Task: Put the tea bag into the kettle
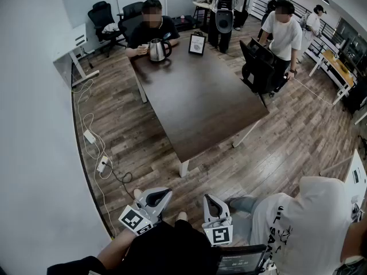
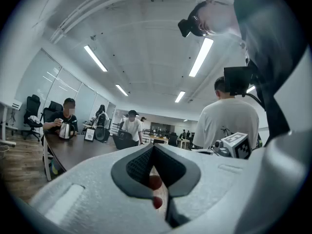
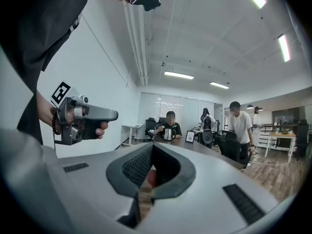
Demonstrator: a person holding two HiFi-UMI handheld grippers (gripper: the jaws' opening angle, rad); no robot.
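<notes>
Kettle (image 1: 157, 49): stood at tabletop (image 1: 200, 102) far end. Left hand-held gripper (image 1: 166, 193), right hand-held gripper (image 1: 209, 200): jaws together, empty.

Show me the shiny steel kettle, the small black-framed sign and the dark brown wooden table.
Shiny steel kettle (image 1: 157, 50): head view, on its body.
Small black-framed sign (image 1: 196, 44): head view, on its face.
Dark brown wooden table (image 1: 200, 105): head view, on its bare top.

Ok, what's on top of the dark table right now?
A steel kettle and a small framed sign stand at the far end of the table, by a seated person. Nothing else shows on it. The kettle's inside is hidden.
</notes>
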